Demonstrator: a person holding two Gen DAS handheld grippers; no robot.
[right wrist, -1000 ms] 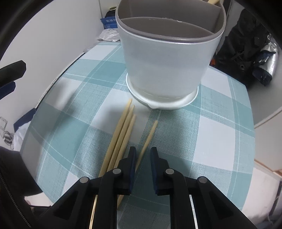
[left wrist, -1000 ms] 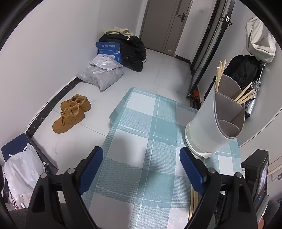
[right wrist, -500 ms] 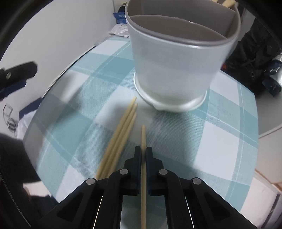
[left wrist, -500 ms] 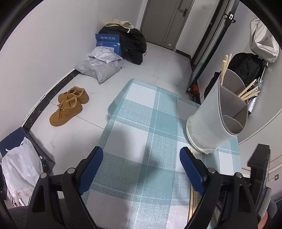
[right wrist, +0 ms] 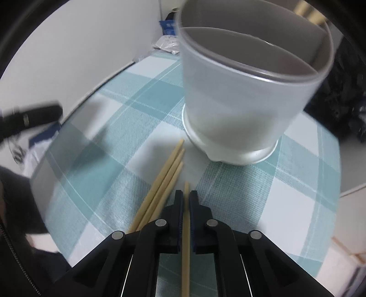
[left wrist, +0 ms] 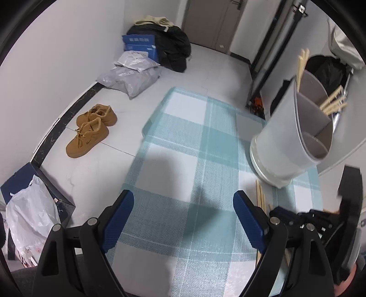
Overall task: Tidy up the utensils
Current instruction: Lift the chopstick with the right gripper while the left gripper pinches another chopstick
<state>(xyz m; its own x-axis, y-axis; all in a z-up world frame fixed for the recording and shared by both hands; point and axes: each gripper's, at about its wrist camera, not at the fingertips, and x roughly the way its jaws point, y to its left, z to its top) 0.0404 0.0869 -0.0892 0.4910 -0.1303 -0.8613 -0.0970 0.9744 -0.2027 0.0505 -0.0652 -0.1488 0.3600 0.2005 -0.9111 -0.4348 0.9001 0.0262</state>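
In the right wrist view my right gripper [right wrist: 186,197] is shut on a single wooden chopstick [right wrist: 185,239] that runs back between its fingers, tip just ahead of the pads. Three more chopsticks [right wrist: 164,180] lie side by side on the checked cloth to its left. A white utensil holder [right wrist: 240,109] with grey dividers stands just beyond; chopsticks [right wrist: 308,11] stick out of its far compartment. In the left wrist view my left gripper [left wrist: 183,212] hangs open over the cloth with nothing between its blue pads. The holder [left wrist: 288,141] stands to its right, with the lying chopsticks [left wrist: 260,196] at its base.
The table [left wrist: 194,141] wears a teal and white checked cloth and ends close on the left. On the floor beyond are tan shoes [left wrist: 91,130], grey parcels [left wrist: 130,77], a blue box [left wrist: 140,45], dark bags [left wrist: 169,45] and a white plastic bag [left wrist: 29,217].
My right gripper has closed on one chopstick that lay apart from the other three, and has swung it in line with its fingers. The left gripper stays open and has tilted slightly.
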